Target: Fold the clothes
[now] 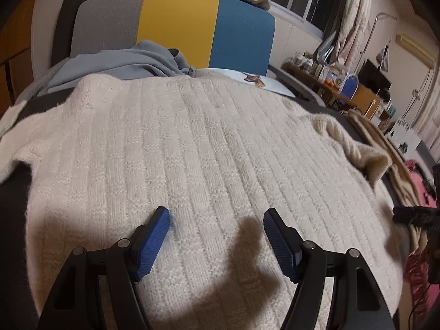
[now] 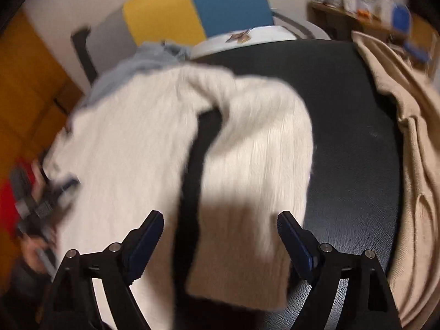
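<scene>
Cream ribbed knit sweater [image 1: 192, 143] lies spread on the dark leather-like table [image 2: 352, 126], one sleeve [image 2: 247, 192] folded inward. Left hand-held gripper [image 1: 217, 243] and right hand-held gripper [image 2: 220, 243] hover above it, jaws apart, empty.

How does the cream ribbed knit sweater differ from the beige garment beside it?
The cream ribbed knit sweater is paler and thickly ribbed; the beige garment is darker tan and smoother. The sweater lies mid-surface, the beige garment along the right edge. Both rest on the dark surface.
</scene>
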Action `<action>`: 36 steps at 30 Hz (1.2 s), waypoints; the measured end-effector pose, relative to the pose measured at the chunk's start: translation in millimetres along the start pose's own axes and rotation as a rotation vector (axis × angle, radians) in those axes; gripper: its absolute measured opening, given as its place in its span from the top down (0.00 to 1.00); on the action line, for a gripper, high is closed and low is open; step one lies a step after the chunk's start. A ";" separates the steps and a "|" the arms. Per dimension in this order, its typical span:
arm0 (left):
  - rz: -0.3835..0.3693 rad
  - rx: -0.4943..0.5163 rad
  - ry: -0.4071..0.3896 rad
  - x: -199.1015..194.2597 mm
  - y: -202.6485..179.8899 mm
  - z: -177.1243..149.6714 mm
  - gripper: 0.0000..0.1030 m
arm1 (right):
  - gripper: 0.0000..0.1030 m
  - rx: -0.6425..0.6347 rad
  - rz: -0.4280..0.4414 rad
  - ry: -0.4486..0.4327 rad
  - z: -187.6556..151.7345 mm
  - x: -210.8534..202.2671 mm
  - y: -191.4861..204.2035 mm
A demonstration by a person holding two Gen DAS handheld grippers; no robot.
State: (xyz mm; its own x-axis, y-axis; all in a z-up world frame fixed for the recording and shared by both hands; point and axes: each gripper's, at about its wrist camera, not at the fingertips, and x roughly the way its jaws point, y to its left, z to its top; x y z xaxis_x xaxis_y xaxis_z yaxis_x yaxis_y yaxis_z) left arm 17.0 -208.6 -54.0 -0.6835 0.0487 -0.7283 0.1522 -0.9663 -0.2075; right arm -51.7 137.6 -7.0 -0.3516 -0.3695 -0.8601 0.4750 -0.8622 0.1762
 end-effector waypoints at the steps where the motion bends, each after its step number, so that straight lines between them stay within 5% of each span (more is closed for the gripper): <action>1: -0.029 -0.021 0.006 -2.2 -2.1 0.9 0.31 | 0.17 -0.055 -0.065 0.009 -7.0 9.1 3.3; 4: -0.179 -0.127 0.021 -11.2 -8.0 2.9 0.31 | 0.22 -0.165 -0.146 -0.040 -18.2 14.3 11.1; 6: -0.330 -0.182 0.053 -13.4 -24.6 6.1 0.31 | 0.48 -0.050 -0.071 -0.067 -14.8 8.5 -8.6; 7: -0.382 -0.176 0.067 -12.8 -35.5 8.4 0.31 | 0.73 0.059 0.014 -0.084 -11.3 3.9 -26.5; 8: -0.438 -0.153 0.086 -11.6 -52.4 10.9 0.31 | 0.87 0.210 0.155 -0.096 -10.9 2.1 -50.0; 10: -0.503 -0.085 0.102 -10.1 -84.7 14.8 0.30 | 0.87 0.460 0.367 -0.130 -18.2 5.6 -90.6; 13: -0.609 0.017 0.160 -1.8 -136.0 15.5 0.30 | 0.87 0.714 0.571 -0.155 -38.3 23.6 -127.6; 21: -0.574 0.405 0.222 11.3 -262.5 -10.9 0.30 | 0.87 0.880 0.773 -0.209 -50.2 38.6 -154.0; 25: -0.608 0.408 0.261 26.8 -292.2 -14.6 0.30 | 0.87 0.843 0.836 -0.198 -42.3 34.1 -147.8; 30: -0.599 0.291 0.309 54.1 -292.6 -11.3 0.32 | 0.84 0.783 0.857 -0.165 -40.0 29.6 -130.7; 32: -0.575 0.228 0.297 65.1 -283.4 -5.9 0.45 | 0.82 0.770 0.845 -0.164 -42.4 27.4 -128.5; 34: -0.553 0.172 0.307 74.0 -273.2 0.3 0.79 | 0.76 0.781 0.831 -0.193 -44.7 24.5 -133.0; 36: -0.555 0.088 0.327 84.2 -258.7 7.4 0.88 | 0.58 0.815 0.829 -0.227 -50.3 22.7 -138.5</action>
State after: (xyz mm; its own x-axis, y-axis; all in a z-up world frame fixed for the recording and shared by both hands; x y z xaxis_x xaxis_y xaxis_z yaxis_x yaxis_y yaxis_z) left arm -85.2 43.5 -56.8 -0.3894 0.6074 -0.6924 -0.2295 -0.7920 -0.5658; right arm -84.9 266.1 -75.0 -0.3526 -0.9018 -0.2499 -0.0003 -0.2669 0.9637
